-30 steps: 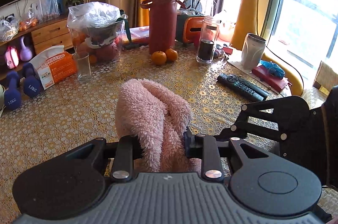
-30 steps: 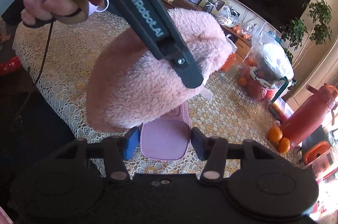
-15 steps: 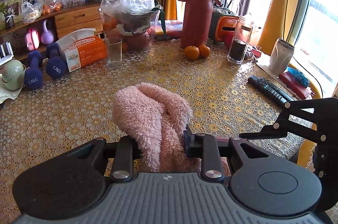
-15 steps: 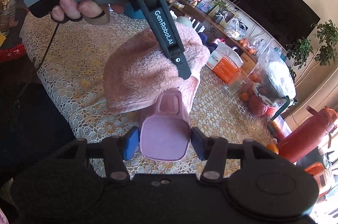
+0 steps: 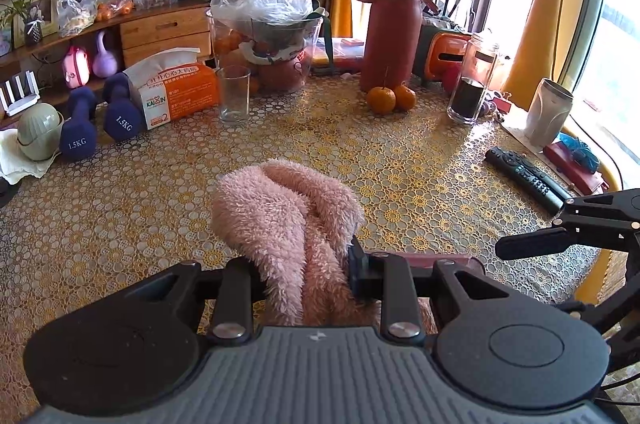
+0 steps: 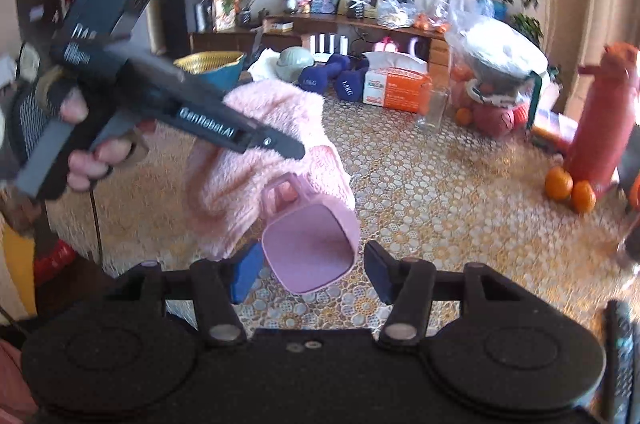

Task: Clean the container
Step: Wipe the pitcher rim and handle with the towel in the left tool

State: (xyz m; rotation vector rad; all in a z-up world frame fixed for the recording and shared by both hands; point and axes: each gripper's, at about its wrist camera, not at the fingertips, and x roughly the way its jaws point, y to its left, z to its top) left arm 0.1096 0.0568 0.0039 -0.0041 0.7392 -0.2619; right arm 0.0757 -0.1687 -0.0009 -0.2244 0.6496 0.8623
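Left gripper jaws pinch pink towel; right gripper jaws pinch pink container above bench.

Towel off the container.

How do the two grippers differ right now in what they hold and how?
The left gripper pinches a fluffy pink cloth that bulges up and drapes between its fingers; the right gripper frames a smooth, rigid pink container. The left fingers press the cloth; the right's blue fingers show a gap on one side, so its grip is unclear. Both hold pink items above the patterned table.
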